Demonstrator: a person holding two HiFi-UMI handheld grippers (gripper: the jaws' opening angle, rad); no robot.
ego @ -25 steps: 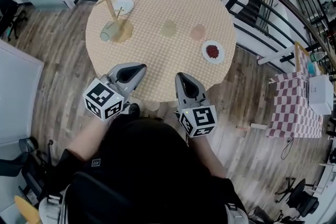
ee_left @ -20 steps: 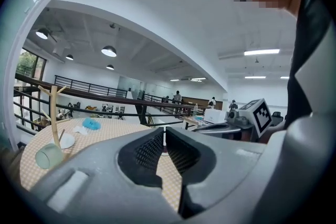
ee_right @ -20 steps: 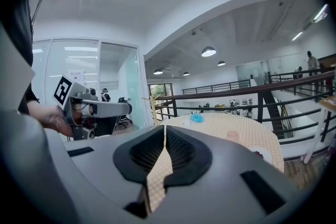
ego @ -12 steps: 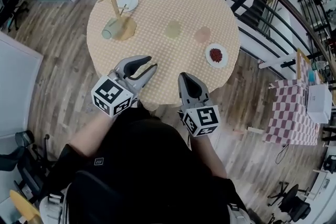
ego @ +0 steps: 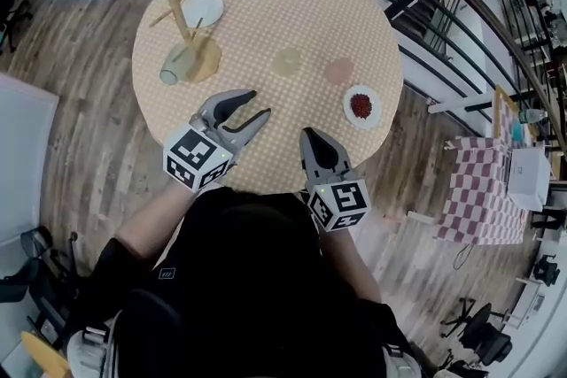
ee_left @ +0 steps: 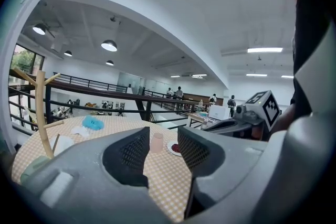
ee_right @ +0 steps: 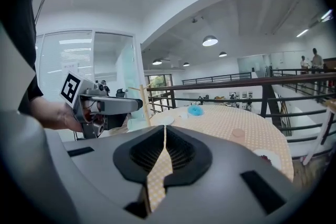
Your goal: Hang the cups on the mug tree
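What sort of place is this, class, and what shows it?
Probably a mezzanine in a large open-plan building: a railing guards the edge, pendant lamps hang overhead, and a round table stands on wood flooring.

An open-plan office hall: mezzanine railing (ee_left: 127,94), swivel chairs (ego: 485,343), a glass-walled room (ee_right: 105,71), round ceiling lamps (ee_left: 109,45)

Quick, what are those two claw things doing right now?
Left gripper: open, jaws just been opening, nothing between them.
Right gripper: shut, empty.

Red contents (ego: 361,106) of plate (ego: 346,103) indistinct
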